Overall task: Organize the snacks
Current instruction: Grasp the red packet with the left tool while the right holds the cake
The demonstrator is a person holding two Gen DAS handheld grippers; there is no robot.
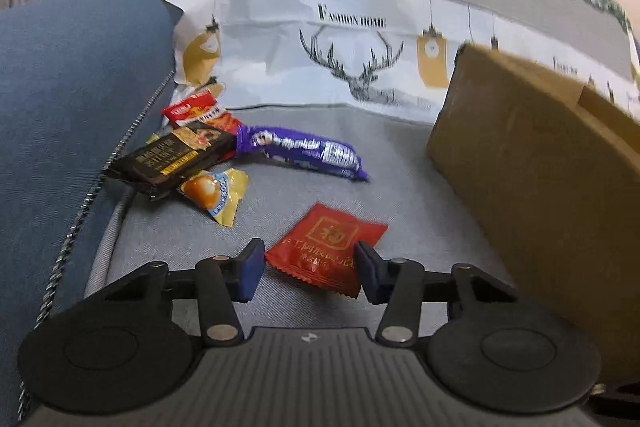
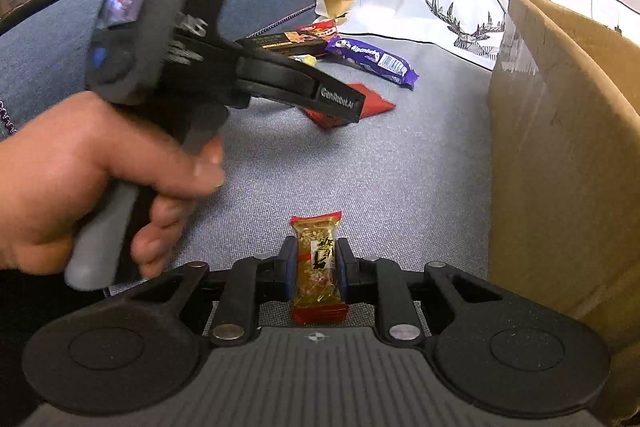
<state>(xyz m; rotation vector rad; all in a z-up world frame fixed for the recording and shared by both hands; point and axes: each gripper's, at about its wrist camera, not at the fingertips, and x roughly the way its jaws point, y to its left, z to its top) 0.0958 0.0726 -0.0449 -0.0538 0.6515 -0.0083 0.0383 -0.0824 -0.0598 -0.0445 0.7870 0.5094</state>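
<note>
Left wrist view, item one: left gripper point(image 1: 310, 269), jaws apart, straddling the near corner of a red sachet point(image 1: 326, 247) printed with gold Chinese characters; the pads do not yet press on it. Sachet lies flat on the grey fabric surface point(image 1: 400, 163), near its front edge, beside the cardboard box point(image 1: 532, 163) at the right edge.

Item two: right gripper point(image 2: 316, 267), clamped together on a clear-wrapped nut or grain bar point(image 2: 318, 267) with red ends and a black-character label, held close by the box wall.

Item three, back left corner of the surface, a loose heap:
- purple roll point(image 1: 304, 151), reads "Alpenliebe" as best I can tell;
- black bar point(image 1: 172, 155) with gold print, illegible;
- red-and-white packet point(image 1: 196, 111), text unreadable;
- yellow wrapped sweet point(image 1: 216, 193).

Other writing: "FASHION HOME" with a stag drawing on the cloth backing point(image 1: 352, 63); "GenRobot.AI" on the left gripper's finger, seen from the right wrist view.

Step in hand, by judgement: picking up the red sachet while the bar awaits boxing. Next: close squarely on the thin sachet edge, lift, carry over the box rim.
</note>
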